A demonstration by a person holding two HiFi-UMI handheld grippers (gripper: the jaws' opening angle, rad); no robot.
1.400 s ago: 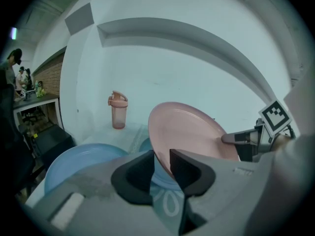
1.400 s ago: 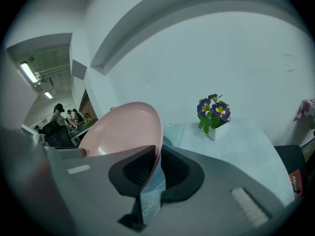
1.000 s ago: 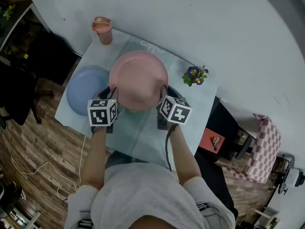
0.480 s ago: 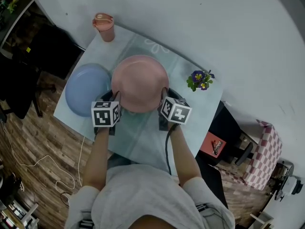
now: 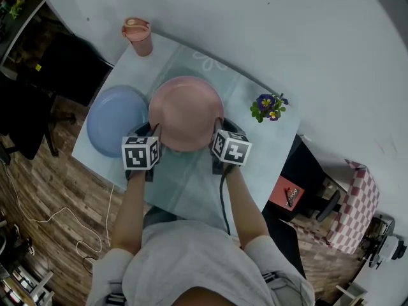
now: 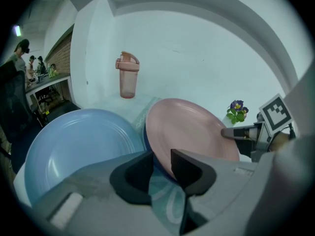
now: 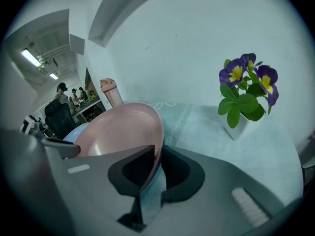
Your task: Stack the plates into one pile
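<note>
Round pink plate (image 5: 185, 112) — smooth, ringed blue plate (image 5: 115, 118)

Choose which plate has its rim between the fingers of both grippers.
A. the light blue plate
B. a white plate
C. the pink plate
C: the pink plate has its rim between the fingers of the left gripper and the right gripper, and both sets of fingers have just been opening. The light blue plate lies apart at the left.
</note>
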